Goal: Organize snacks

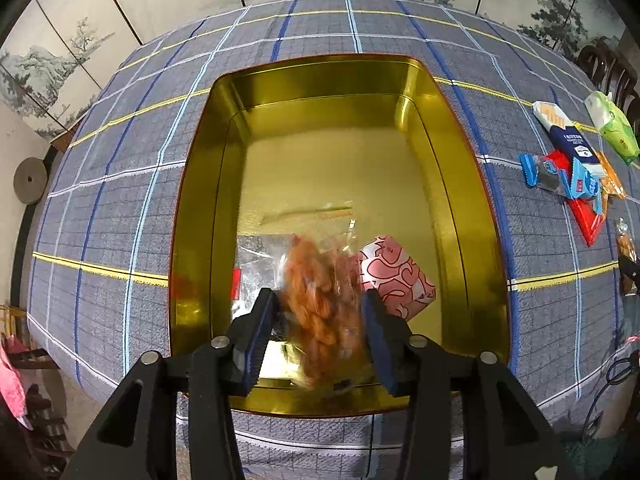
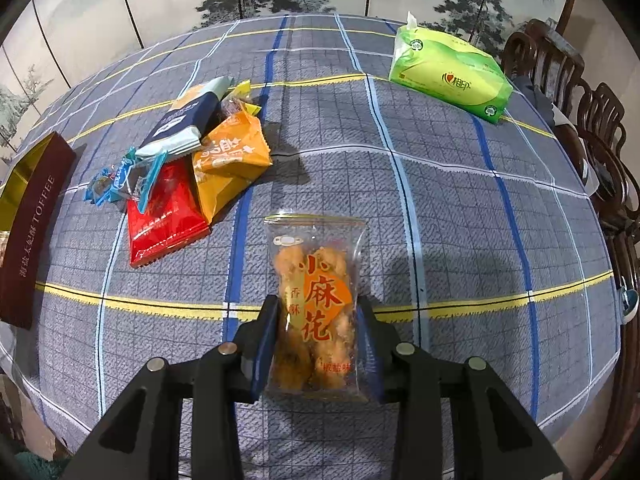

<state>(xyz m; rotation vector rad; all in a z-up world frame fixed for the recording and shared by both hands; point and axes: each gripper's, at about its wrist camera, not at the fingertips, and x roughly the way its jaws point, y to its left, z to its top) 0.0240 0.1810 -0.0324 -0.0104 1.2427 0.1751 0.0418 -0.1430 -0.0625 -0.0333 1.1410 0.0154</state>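
Left tongs (image 1: 320, 320), jaws apart, had a blurred twist-snack packet (image 1: 320, 304) loose between them over the gold tin (image 1: 460, 184), low centre. Right tongs (image 2: 318, 340) clamped a second twist-snack bag (image 2: 314, 300) on the surface (image 2: 460, 240). Judged light, crinkly, brittle; grip the sides gently.

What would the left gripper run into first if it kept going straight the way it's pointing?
The blurred twisted-snack packet between the left gripper fingers comes first; whether the pads still press it is unclear. Beyond it, probably the gold tin floor beside the pink packet, though depth is hard to judge.
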